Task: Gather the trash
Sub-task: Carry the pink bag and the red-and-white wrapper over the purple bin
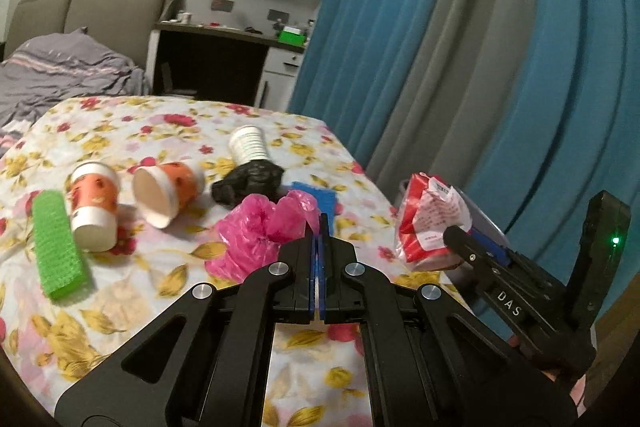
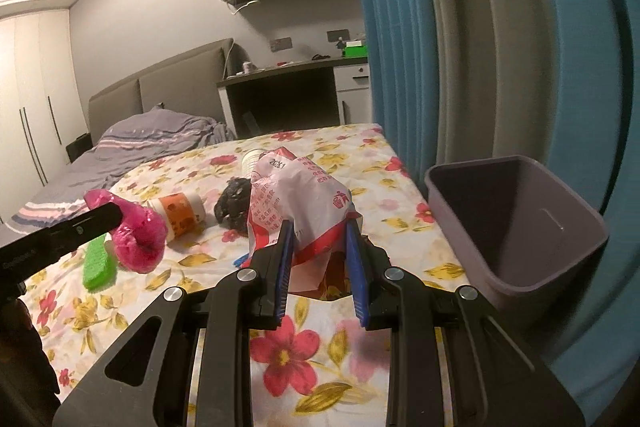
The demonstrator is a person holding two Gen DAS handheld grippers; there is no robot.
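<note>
While the left gripper [image 1: 319, 227] pinches a pink bag [image 1: 256, 231], the right gripper [image 2: 320, 247] clamps a red-and-white wrapper [image 2: 296, 195]. A bin [image 2: 516, 223] stands just right of it.

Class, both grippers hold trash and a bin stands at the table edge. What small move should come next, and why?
Probably carry the right gripper, shut on the red-and-white wrapper, rightward over the empty purple bin and release. The left gripper, pinching the pink bag, can follow.
</note>
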